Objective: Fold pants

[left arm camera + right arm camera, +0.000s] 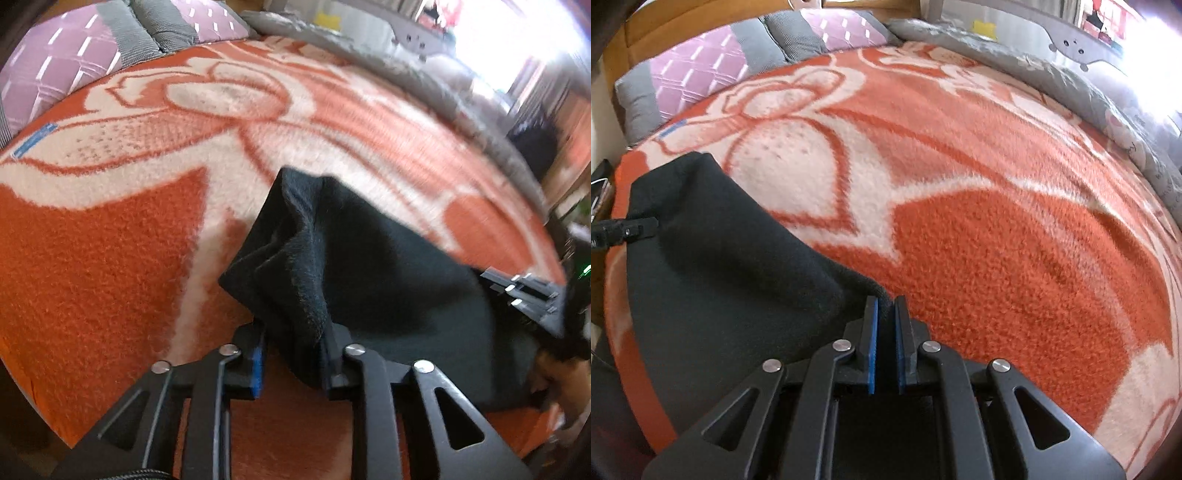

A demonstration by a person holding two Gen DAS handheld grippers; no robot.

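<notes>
Black pants [369, 273] hang between my two grippers above an orange and white blanket [110, 258]. My left gripper [293, 354] is shut on a bunched edge of the pants, which stands up in folds in front of the fingers. My right gripper [885, 314] is shut on another edge of the pants [720, 258], and the cloth stretches away to the left. The right gripper shows at the right edge of the left wrist view [528, 295]. The left gripper shows at the left edge of the right wrist view [624, 230].
The blanket [997, 240] covers a bed. Purple and grey pillows [713, 70] lie at the head by a wooden headboard [683, 22]. A grey quilt [1089, 85] runs along the far right side. A bright window glares at the upper right.
</notes>
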